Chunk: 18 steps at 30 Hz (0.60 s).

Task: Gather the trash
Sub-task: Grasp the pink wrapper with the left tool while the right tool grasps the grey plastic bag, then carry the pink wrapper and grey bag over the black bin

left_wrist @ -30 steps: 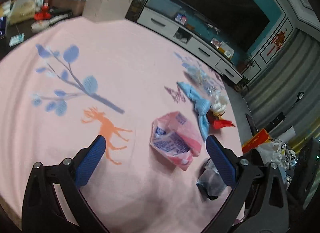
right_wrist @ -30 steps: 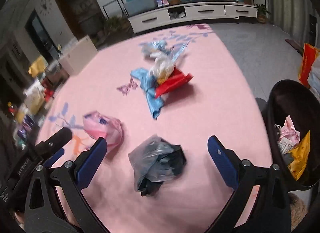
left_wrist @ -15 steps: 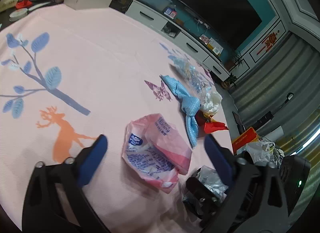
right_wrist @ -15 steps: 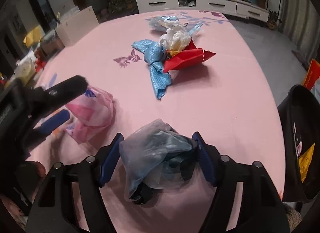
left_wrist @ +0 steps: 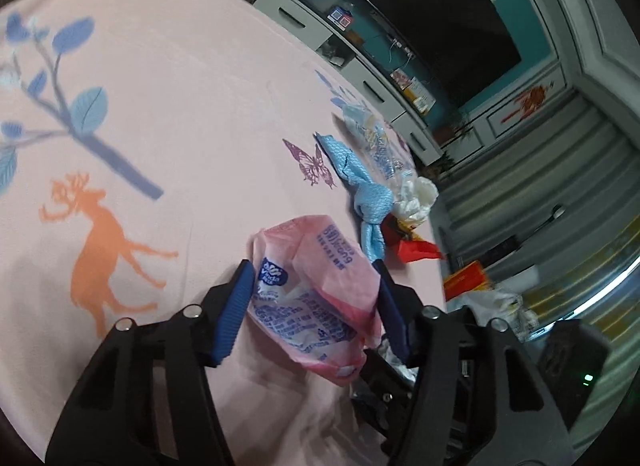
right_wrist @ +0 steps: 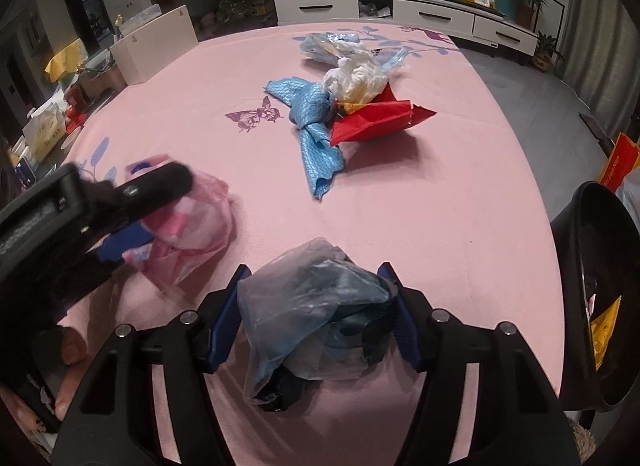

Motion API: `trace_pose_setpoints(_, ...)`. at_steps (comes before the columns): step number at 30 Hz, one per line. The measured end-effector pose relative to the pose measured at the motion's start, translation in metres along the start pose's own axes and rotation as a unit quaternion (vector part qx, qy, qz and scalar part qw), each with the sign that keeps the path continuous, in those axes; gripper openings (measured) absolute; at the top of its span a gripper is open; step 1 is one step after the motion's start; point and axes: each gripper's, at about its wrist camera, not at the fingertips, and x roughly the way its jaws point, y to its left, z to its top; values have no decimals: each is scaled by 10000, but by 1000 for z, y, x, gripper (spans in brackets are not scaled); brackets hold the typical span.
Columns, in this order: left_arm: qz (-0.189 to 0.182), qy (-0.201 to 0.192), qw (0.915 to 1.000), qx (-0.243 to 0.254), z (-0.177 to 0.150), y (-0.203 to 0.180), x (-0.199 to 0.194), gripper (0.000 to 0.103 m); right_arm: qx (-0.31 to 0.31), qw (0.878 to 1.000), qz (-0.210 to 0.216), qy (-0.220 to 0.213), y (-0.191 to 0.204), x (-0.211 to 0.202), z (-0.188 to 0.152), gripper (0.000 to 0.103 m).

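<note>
Two handheld grippers work over a table covered with a pink cloth (right_wrist: 460,193) printed with a blue branch, an orange deer and a purple butterfly. In the left wrist view, the left gripper (left_wrist: 314,306) fills the bottom of the frame, and its blue-padded jaws are closing on a crumpled pink tissue wrapper (left_wrist: 320,298) with blue print, which sits between them at lower centre; both pads meet the wrapper's sides. In the right wrist view, the right gripper (right_wrist: 316,312) sits at bottom centre, and its jaws are closing on a crumpled grey plastic bag (right_wrist: 316,314) with something dark inside; the pads press against both sides of the bag, which rests on the cloth. The left gripper shows in that same view at the left edge, over the pink wrapper, with a person's fingertips (right_wrist: 72,350) visible at lower left. More trash lies in a cluster toward the upper centre of the right wrist view: a knotted blue cloth (right_wrist: 316,121), a red wrapper (right_wrist: 376,121) touching it, a white crumpled bag (right_wrist: 356,77) on top, and a clear blue-printed bag (right_wrist: 324,45) behind. A black bin (right_wrist: 600,306) stands at the right edge, beside the table, with a yellow wrapper inside.
</note>
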Motion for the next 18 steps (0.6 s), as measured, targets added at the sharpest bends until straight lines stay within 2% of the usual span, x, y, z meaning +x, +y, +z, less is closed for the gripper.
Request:
trace_pose_setpoints(4, 201, -59, 9998, -60, -2, 1, -11, 58, 79, 9999, -4, -74, -4, -6, 1, 64)
trace_pose_setpoints(12, 639, -412, 9964, 369, -3, -25, -45, 58, 319, 9992, 83, -246, -13, -24, 3, 64)
trace_pose_setpoints(18, 779, -558, 9936, 598, -6, -42, -68, 58, 482, 9982, 49, -362, -22, -36, 4, 64)
